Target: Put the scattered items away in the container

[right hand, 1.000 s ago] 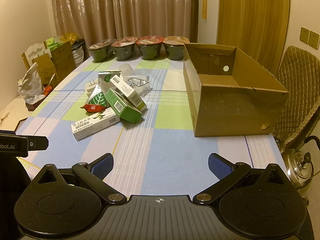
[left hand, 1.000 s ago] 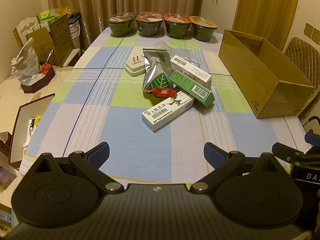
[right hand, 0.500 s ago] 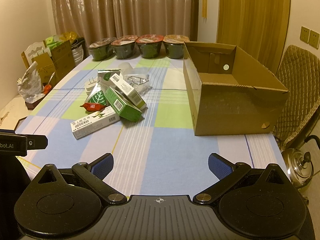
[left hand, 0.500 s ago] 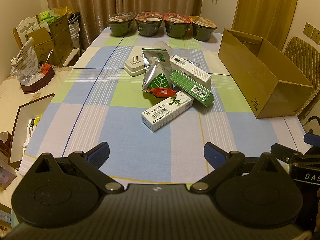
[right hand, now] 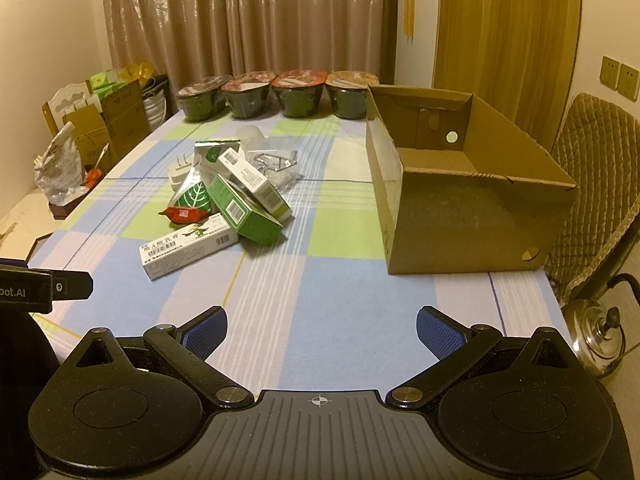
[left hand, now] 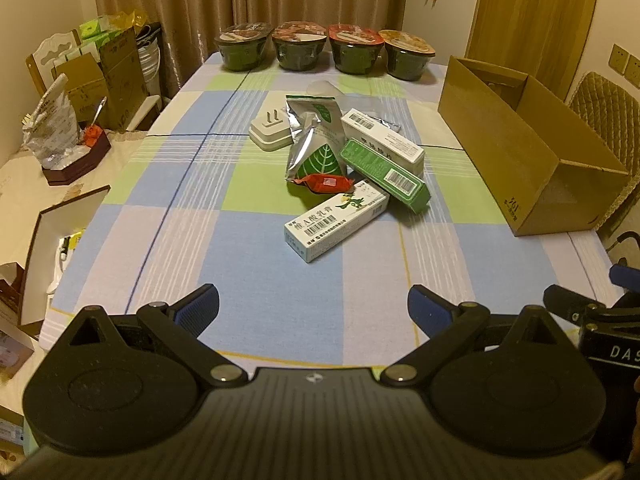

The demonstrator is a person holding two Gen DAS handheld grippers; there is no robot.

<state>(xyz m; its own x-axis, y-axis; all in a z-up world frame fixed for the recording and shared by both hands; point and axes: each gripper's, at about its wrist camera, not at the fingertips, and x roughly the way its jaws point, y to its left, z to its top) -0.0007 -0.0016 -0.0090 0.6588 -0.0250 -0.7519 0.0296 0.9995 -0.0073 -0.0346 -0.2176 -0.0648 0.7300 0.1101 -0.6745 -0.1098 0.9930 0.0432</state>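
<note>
Left wrist view has the left gripper (left hand: 313,307) low over the near edge of the table (left hand: 248,276), fingers (left hand: 198,305) spread wide with nothing between them. Same deal in the right wrist view: right gripper (right hand: 322,329) hovering at the near edge, fingers (right hand: 436,332) wide apart and empty.

All the scattered stuff sits in one pile mid-table on the checked tablecloth. Closest is a white ointment box (left hand: 337,220) lying at an angle, with a small red sachet (left hand: 326,182) touching its far side. Behind that a green box (left hand: 384,176) leans on a white medicine box (left hand: 382,141), and a silver pouch with a green leaf print (left hand: 314,146) is slumped against them. A white plug adapter (left hand: 271,133) lies just beside the pouch on the far left, prongs up, and some crinkly clear plastic wrap (right hand: 276,160) sits behind the pile.

The cardboard box (right hand: 472,200) stands open-topped on the right side of the table, well apart from the pile, and looks empty inside. Four instant noodle bowls (left hand: 324,50) are lined up along the far edge.
</note>
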